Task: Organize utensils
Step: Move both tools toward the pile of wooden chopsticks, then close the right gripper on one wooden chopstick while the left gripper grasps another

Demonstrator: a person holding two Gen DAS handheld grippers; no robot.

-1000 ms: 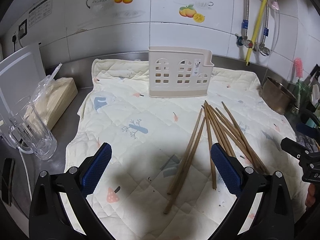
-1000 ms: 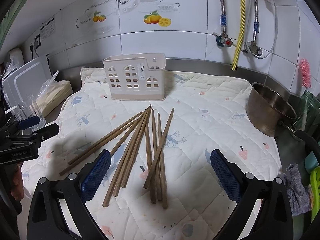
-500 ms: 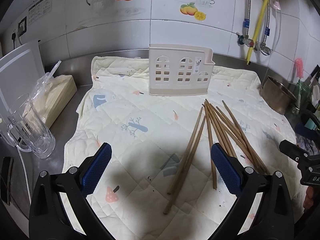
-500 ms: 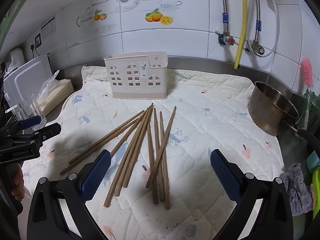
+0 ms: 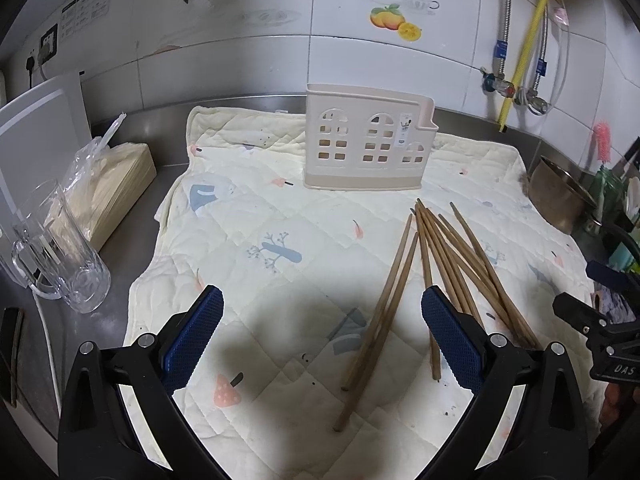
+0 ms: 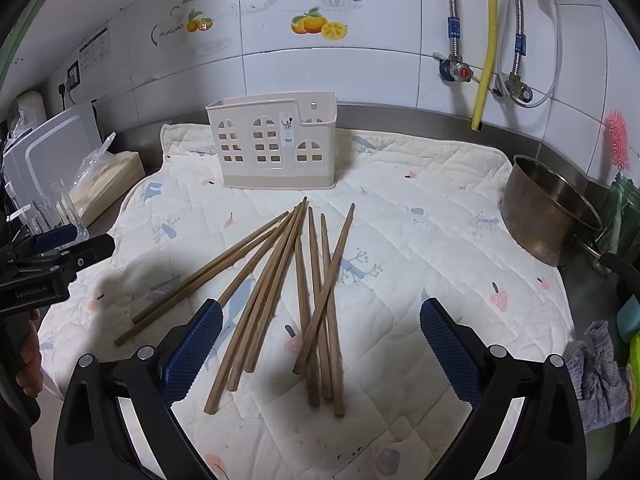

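Note:
Several brown wooden chopsticks (image 6: 276, 280) lie fanned out on a cream quilted mat (image 6: 420, 240), tips converging toward a beige plastic utensil holder (image 6: 276, 144) with window-shaped holes. The holder (image 5: 366, 146) stands upright at the mat's far side. My right gripper (image 6: 320, 344) hovers open over the near ends of the chopsticks, touching none. My left gripper (image 5: 322, 332) is open above the mat, with the chopsticks (image 5: 432, 272) mostly to its right; two lie between its fingers. Each gripper shows at the edge of the other's view.
A glass mug (image 5: 60, 252) and a bagged stack of napkins (image 5: 108, 188) sit left of the mat. A steel pot (image 6: 548, 212) stands at the right edge. Pipes and valves hang on the tiled wall (image 6: 484, 72). A grey rag (image 6: 600, 376) lies near right.
Both grippers have crept slightly forward toward the holder; the chopsticks and holder have not moved.

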